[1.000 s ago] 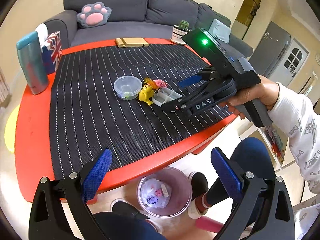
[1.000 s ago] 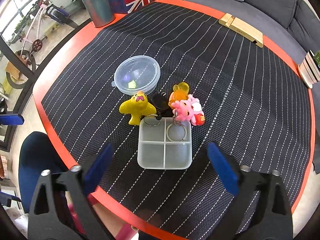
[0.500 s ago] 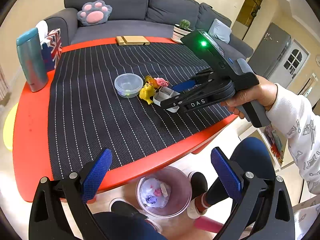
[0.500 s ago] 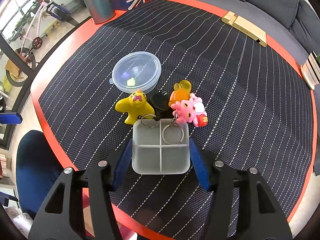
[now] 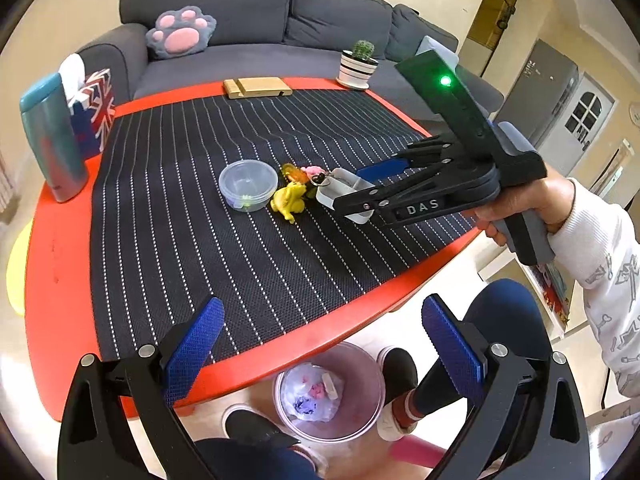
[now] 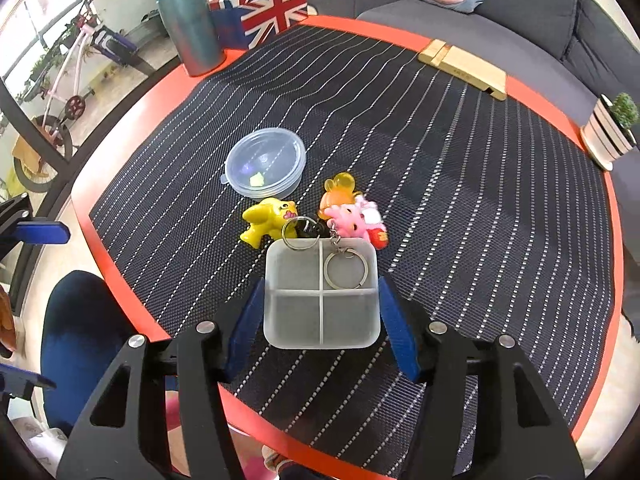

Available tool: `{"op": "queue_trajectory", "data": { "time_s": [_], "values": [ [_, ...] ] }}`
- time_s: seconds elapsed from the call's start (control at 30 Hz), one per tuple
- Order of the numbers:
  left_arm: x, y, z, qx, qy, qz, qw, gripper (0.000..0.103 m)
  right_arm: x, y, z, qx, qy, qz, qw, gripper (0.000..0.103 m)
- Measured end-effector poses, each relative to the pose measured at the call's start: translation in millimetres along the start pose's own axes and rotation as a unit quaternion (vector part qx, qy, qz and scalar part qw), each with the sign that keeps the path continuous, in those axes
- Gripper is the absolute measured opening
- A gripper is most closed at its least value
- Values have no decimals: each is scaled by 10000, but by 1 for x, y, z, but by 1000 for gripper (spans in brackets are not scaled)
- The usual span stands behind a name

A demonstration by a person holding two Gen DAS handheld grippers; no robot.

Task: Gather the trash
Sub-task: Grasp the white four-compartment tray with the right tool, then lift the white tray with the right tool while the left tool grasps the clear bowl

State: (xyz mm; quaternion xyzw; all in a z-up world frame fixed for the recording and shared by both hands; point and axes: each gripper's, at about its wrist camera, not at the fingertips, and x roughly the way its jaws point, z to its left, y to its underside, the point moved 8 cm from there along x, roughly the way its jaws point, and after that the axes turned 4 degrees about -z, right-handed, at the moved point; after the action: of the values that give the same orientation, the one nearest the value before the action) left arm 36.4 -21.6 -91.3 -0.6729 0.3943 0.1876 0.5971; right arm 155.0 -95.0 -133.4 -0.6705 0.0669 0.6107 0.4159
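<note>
A grey sofa (image 5: 256, 12) with a paw-shaped cushion (image 5: 181, 32) backs a red worktop (image 5: 56, 248) covered by a black pinstriped mat (image 5: 192, 240). Along its far edge stand a teal tumbler (image 5: 52, 140), a Union Jack tissue box (image 5: 96, 108), a wooden block (image 5: 256, 88) and a potted cactus (image 5: 360, 62). On the floor below the near edge sits a clear trash bin (image 5: 332, 392) (crumpled scraps already inside), beside the person's shoes.

The right tongs (image 6: 320, 320) pinch a frosted four-compartment tray (image 6: 320, 296) by its two sides, blue pads (image 6: 246, 324) pressed against it; seen from the left wrist, the tray looks tilted with its near end raised off the mat. A key ring (image 6: 346, 270) lies in the tray's far right compartment. Just beyond its far rim cluster a yellow toy keychain (image 6: 266, 220), an orange one (image 6: 338, 192) and a pink one (image 6: 354, 220). A lidded round plastic tub (image 6: 265, 166) sits just past the yellow toy.

The left tongs (image 5: 320, 344) hang spread wide above the bin, holding nothing.
</note>
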Motion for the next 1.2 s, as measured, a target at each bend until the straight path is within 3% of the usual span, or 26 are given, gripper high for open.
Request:
{"op": "queue_trajectory", "data": {
  "time_s": [0.73, 1.2],
  "values": [
    [17, -34, 0, 189, -57, 26, 9998, 95, -42, 2, -21, 267, 119, -524, 9982, 57],
    [39, -64, 18, 179, -212, 168, 9995, 95, -49, 15, -31, 411, 111, -583, 9974, 57]
  ]
}}
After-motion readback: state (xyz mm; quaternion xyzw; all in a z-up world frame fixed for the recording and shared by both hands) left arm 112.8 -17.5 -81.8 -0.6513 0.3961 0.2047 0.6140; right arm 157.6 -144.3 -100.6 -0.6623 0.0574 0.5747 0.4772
